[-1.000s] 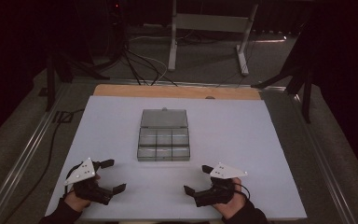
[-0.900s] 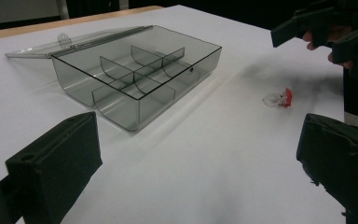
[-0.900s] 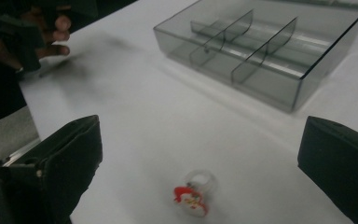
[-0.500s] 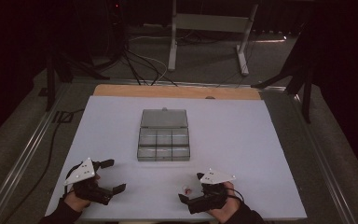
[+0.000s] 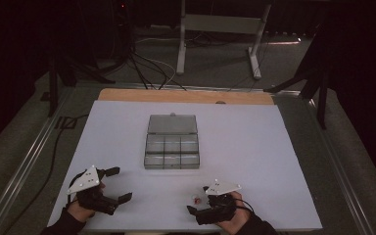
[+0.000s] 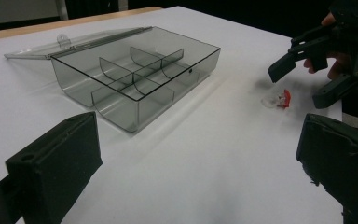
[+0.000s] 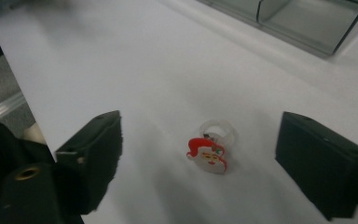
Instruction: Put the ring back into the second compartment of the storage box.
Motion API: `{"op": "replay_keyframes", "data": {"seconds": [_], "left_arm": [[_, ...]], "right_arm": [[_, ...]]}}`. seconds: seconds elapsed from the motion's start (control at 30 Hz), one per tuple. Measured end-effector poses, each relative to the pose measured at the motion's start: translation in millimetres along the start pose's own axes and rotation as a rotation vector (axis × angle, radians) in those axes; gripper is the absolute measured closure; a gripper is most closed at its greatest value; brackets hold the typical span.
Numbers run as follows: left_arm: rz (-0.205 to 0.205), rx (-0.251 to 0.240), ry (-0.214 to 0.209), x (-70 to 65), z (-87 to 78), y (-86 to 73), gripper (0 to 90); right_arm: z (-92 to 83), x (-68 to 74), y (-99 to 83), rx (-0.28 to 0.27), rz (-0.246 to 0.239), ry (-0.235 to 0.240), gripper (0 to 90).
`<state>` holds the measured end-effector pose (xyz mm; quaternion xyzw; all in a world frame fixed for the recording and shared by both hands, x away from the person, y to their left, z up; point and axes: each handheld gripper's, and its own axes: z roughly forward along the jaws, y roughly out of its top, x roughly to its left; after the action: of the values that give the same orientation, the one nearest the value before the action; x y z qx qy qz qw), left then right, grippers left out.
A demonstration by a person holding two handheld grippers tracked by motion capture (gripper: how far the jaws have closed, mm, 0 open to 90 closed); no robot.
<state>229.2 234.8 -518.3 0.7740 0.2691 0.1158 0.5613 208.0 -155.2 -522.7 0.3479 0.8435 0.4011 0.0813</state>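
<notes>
A small Santa-face ring (image 7: pixel 209 155) with a clear band lies on the white table top (image 5: pixel 254 147) near the front edge. My right gripper (image 7: pixel 207 161) is open, with one jaw on each side of the ring and neither touching it; the high view shows this gripper (image 5: pixel 197 199) at the ring (image 5: pixel 196 199). A clear grey compartment box (image 5: pixel 171 149) sits mid-table with its lid (image 5: pixel 172 124) folded back flat. Its compartments look bare. My left gripper (image 5: pixel 119 184) is open at the front left, holding nothing. From it I see the box (image 6: pixel 135 81), the ring (image 6: pixel 279 99) and the right gripper (image 6: pixel 302 85).
The table's front edge (image 5: pixel 176 229) runs just under both hands. A wooden strip (image 5: pixel 186 96) borders the far side. On the floor beyond stand a metal frame (image 5: pixel 220 34) and cables (image 5: pixel 142 63). Aluminium rails (image 5: pixel 24 161) flank the table.
My right gripper has shifted left and toward the front edge, and now straddles the ring. The left gripper and the box have stayed put.
</notes>
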Motion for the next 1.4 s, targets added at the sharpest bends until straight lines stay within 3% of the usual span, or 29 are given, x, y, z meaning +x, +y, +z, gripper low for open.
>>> {"op": "replay_keyframes", "data": {"seconds": [0.5, 0.83, 1.17, 1.4], "left_arm": [[0.001, 0.001, 0.005, 0.1, 0.1, 0.1, 0.2], [0.004, 0.001, 0.003, 0.0, 0.3, 0.2, 0.2], [0.006, 0.003, 0.002, -0.2, 0.4, 0.3, 0.2], [0.004, 0.004, 0.002, -0.1, 0.5, 0.2, 0.2]], "right_arm": [[6.2, 3.6, -1.6, 0.072, -0.070, -0.054, 43.3], [9.2, 5.0, -0.2, 0.093, -0.084, -0.064, 58.7], [9.7, 7.8, -0.1, 0.105, -0.114, -0.101, 67.4], [8.2, 8.1, 1.4, 0.112, -0.100, -0.113, 71.4]]}}
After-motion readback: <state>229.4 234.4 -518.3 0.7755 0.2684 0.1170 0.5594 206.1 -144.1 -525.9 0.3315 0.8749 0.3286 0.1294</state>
